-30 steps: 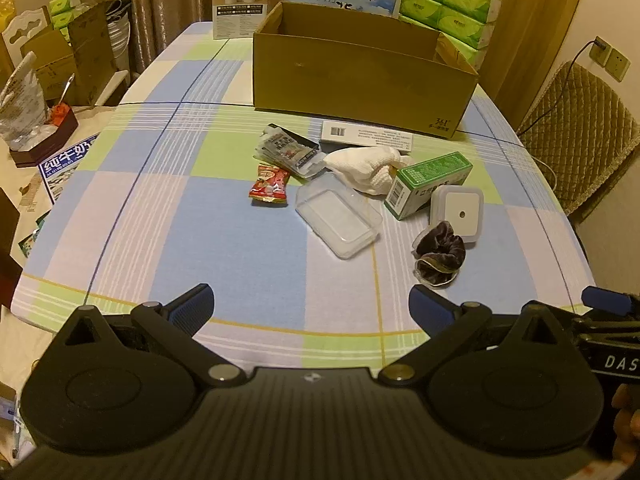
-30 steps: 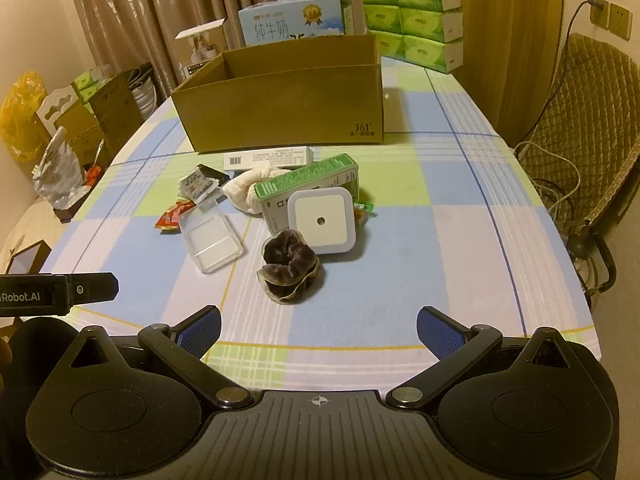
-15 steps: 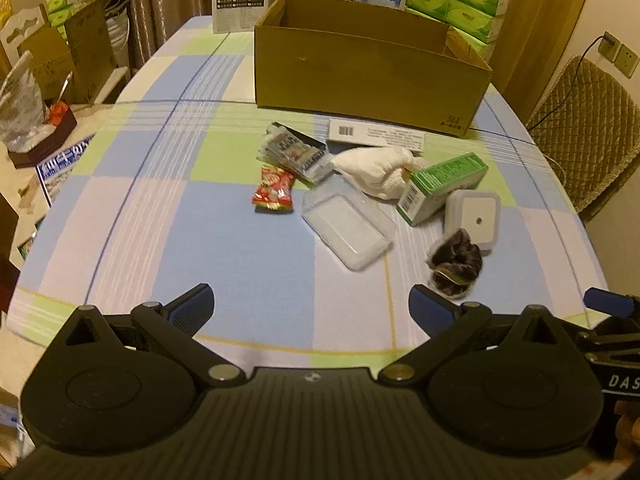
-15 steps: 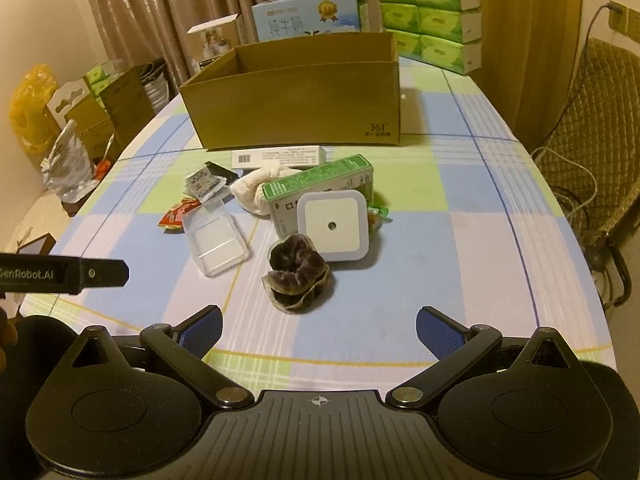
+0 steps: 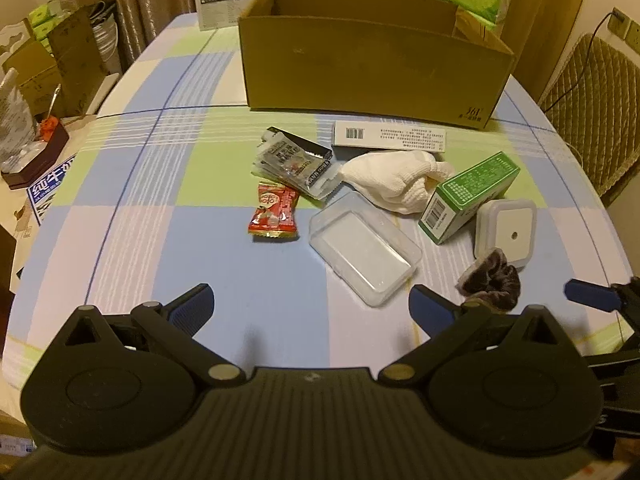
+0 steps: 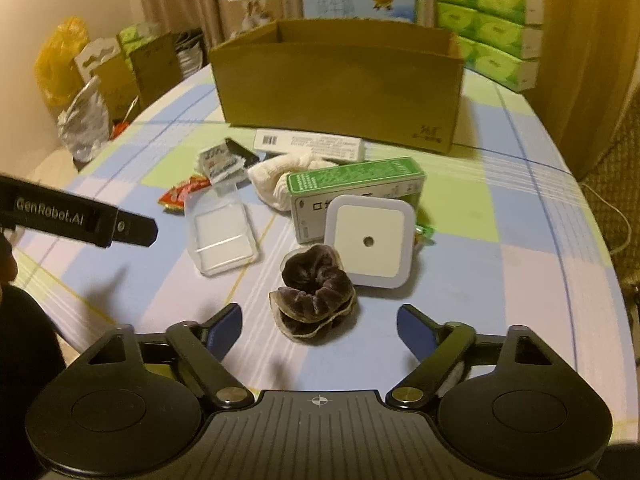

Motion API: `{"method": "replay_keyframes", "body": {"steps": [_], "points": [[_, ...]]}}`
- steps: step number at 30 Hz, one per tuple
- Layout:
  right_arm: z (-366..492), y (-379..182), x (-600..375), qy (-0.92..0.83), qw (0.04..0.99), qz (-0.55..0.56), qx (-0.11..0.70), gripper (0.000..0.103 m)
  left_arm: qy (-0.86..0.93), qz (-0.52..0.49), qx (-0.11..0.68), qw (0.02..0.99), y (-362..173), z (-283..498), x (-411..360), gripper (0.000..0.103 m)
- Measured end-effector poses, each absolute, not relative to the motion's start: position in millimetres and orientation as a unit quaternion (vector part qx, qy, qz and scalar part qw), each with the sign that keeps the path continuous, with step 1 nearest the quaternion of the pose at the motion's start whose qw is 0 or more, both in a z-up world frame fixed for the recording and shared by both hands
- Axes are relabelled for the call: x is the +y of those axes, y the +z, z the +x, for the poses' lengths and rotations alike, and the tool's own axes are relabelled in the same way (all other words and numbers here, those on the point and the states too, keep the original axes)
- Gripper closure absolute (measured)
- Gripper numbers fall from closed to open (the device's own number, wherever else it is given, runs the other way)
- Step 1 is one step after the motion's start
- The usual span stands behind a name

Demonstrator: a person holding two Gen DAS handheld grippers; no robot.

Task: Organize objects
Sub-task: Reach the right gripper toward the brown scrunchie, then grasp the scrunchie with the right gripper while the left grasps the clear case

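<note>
Small objects lie on the checked tablecloth before an open cardboard box (image 5: 372, 60) (image 6: 340, 84): a red candy wrapper (image 5: 274, 216), dark snack packets (image 5: 292, 162), a clear plastic case (image 5: 364, 248) (image 6: 220, 232), a white cloth (image 5: 396, 178), a green carton (image 5: 468, 196) (image 6: 356, 196), a white square night light (image 5: 506, 232) (image 6: 370, 240) and a dark scrunchie (image 5: 492, 280) (image 6: 314, 290). My left gripper (image 5: 310, 306) is open and empty, just short of the clear case. My right gripper (image 6: 318, 326) is open and empty, its fingers either side of the scrunchie.
A flat white barcode box (image 5: 390, 136) lies against the cardboard box. Tissue packs (image 6: 492, 28) and a milk carton (image 6: 360, 0) stand behind it. A chair (image 5: 592, 108) stands at the right; boxes and bags (image 6: 92, 80) crowd the left.
Both grippers have moved forward over the table toward the objects. The right gripper has closed in on the scrunchie. Both stay open.
</note>
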State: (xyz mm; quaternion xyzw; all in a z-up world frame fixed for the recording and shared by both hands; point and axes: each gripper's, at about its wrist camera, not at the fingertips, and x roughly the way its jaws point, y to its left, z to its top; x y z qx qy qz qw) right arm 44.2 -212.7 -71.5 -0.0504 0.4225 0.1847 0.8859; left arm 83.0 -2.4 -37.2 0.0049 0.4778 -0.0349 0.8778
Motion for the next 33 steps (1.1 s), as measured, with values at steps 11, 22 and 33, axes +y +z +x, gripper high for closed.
{"method": "replay_keyframes", "body": {"steps": [11, 22, 33], "points": [[76, -107, -202, 0.206, 0.869, -0.081, 0.443, 0.047, -0.053, 0.004, 0.502, 0.863, -65, 119, -13, 0.001], [76, -107, -201, 0.216, 0.872, -0.086, 0.431, 0.086, -0.060, -0.008, 0.508, 0.859, -79, 141, -27, 0.001], [71, -101, -215, 0.188, 0.877, -0.062, 0.439, 0.087, -0.051, -0.002, 0.519, 0.853, -97, 157, -40, 0.034]]}}
